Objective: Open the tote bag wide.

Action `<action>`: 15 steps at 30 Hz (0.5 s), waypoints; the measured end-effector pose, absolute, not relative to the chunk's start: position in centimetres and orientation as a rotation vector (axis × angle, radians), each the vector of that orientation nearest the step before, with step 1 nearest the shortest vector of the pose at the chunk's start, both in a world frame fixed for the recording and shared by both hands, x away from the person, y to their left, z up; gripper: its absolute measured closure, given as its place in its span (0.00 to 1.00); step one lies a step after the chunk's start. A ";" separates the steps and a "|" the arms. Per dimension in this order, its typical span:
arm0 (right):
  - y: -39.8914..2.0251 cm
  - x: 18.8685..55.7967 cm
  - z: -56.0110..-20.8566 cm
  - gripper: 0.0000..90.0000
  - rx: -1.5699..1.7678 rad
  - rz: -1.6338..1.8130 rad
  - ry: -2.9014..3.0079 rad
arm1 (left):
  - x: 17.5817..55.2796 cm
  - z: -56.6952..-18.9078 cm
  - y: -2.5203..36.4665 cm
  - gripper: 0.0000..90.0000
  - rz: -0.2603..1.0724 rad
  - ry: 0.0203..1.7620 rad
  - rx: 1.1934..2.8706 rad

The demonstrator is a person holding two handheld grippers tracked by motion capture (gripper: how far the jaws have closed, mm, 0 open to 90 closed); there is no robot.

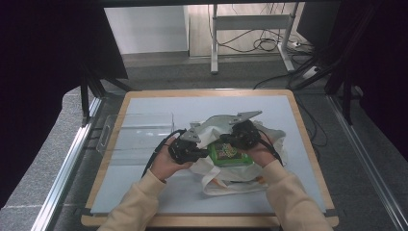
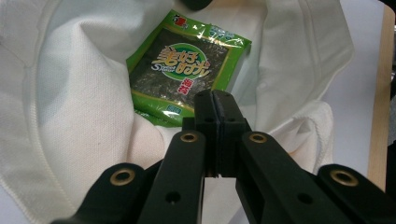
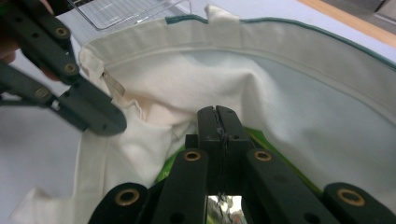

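Right gripper (image 3: 218, 122): jaws fully closed, pinching the near edge of the green seaweed snack packet (image 2: 187, 70). Left gripper (image 2: 215, 105): jaws fully closed on the rim of the white cloth tote bag (image 2: 74, 116), holding its mouth open. The packet lies in the bag opening, just beyond both jaw tips. Judged status: insertion is partly done; pushing the packet deeper and releasing it remain. A clear tray (image 1: 137, 137) sits farther left on the counter (image 1: 159, 103).
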State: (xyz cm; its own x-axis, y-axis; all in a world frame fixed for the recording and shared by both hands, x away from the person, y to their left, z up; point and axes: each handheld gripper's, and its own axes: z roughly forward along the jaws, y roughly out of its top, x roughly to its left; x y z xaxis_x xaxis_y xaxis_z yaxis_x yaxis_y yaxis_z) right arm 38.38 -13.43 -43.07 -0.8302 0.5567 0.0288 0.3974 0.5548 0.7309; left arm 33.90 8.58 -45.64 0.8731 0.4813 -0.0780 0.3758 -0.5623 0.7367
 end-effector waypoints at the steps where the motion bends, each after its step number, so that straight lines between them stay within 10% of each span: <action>1: -13.0 38.7 -43.3 0.98 0.802 1.127 2.595 | 33.9 -45.7 8.6 0.99 0.163 0.618 2.228; 15: -10.0 40.3 -45.9 0.98 0.767 1.018 2.707 | 33.9 -45.7 9.0 1.00 0.122 0.623 2.215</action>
